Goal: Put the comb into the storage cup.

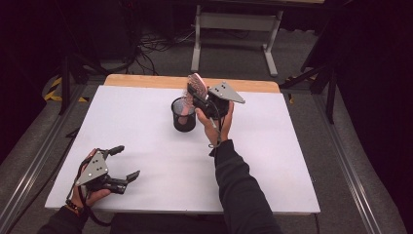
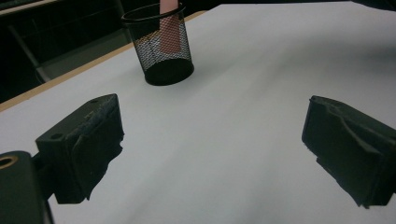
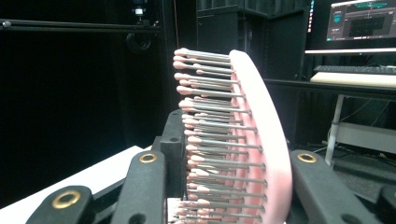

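A pink hairbrush (image 1: pixel 196 82) with metal pins stands upright in my right gripper (image 1: pixel 196 95), which is shut on its head. In the right gripper view the brush head (image 3: pixel 252 140) sits between the two black jaws, pins pointing left. The brush hangs over a black mesh cup (image 1: pixel 183 116) at the middle of the table. Its pink handle (image 2: pixel 169 32) reaches down inside the cup (image 2: pixel 161 46). My left gripper (image 1: pixel 127 162) rests at the table's front left, open, with nothing between its jaws (image 2: pixel 210 154).
The white table top (image 1: pixel 146 131) has a wooden strip (image 1: pixel 146 80) along its far edge. A white desk frame (image 1: pixel 234 29) stands on the floor behind. A lit monitor (image 3: pixel 362 21) and a keyboard (image 3: pixel 355 70) show beyond the brush.
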The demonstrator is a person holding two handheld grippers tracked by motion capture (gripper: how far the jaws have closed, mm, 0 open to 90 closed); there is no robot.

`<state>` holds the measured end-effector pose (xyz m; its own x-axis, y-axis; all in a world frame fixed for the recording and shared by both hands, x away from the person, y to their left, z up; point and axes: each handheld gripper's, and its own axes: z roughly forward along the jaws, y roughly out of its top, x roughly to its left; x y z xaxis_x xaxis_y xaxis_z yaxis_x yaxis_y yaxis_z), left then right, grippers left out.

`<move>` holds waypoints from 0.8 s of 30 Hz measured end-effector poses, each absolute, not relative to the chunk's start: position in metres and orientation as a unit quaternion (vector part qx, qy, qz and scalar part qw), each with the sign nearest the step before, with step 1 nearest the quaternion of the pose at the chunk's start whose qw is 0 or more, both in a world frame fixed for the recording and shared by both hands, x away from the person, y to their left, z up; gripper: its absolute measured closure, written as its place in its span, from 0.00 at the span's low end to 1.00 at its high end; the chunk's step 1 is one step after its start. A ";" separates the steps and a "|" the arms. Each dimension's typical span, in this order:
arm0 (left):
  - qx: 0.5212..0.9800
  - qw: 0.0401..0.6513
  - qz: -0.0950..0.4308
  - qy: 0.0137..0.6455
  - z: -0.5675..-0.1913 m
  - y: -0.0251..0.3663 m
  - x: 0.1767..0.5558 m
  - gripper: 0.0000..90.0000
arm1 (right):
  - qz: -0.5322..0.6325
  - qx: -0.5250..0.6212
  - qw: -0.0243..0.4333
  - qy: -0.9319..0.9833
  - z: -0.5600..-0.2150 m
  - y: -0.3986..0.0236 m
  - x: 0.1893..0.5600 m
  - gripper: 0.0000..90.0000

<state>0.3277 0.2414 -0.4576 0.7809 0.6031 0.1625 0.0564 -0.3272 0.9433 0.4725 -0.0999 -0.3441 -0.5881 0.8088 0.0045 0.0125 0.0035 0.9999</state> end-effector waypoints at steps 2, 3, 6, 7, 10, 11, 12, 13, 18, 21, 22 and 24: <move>0.775 0.538 0.253 0.212 -0.457 0.241 0.327 0.07 | 0.624 0.326 0.318 0.635 -0.347 -0.099 0.472 0.70; 0.773 0.541 0.253 0.213 -0.457 0.241 0.327 0.07 | 0.622 0.328 0.316 0.637 -0.351 -0.100 0.472 0.70; 0.776 0.537 0.254 0.212 -0.457 0.241 0.328 0.07 | 0.618 0.328 0.313 0.642 -0.356 -0.100 0.472 0.70; 0.777 0.536 0.252 0.212 -0.458 0.241 0.328 0.07 | 0.618 0.328 0.312 0.642 -0.357 -0.100 0.471 0.70; 0.776 0.538 0.252 0.212 -0.458 0.241 0.328 0.07 | 0.617 0.331 0.309 0.644 -0.359 -0.100 0.472 0.70; 0.775 0.538 0.253 0.212 -0.457 0.241 0.328 0.07 | 0.617 0.333 0.306 0.644 -0.361 -0.100 0.472 0.70; 0.775 0.538 0.253 0.212 -0.457 0.241 0.328 0.07 | 0.617 0.333 0.306 0.644 -0.361 -0.100 0.472 0.70; 0.774 0.540 0.252 0.213 -0.458 0.241 0.327 0.07 | 0.616 0.332 0.306 0.645 -0.362 -0.099 0.472 0.70; 0.774 0.541 0.253 0.213 -0.458 0.241 0.327 0.07 | 0.614 0.331 0.304 0.649 -0.365 -0.098 0.472 0.70; 0.773 0.541 0.252 0.214 -0.458 0.241 0.327 0.07 | 0.609 0.334 0.304 0.652 -0.368 -0.098 0.472 0.70; 0.773 0.541 0.252 0.213 -0.458 0.241 0.327 0.07 | 0.609 0.336 0.303 0.651 -0.370 -0.098 0.472 0.70; 0.774 0.540 0.252 0.213 -0.458 0.241 0.327 0.07 | 0.610 0.336 0.302 0.651 -0.372 -0.099 0.472 0.70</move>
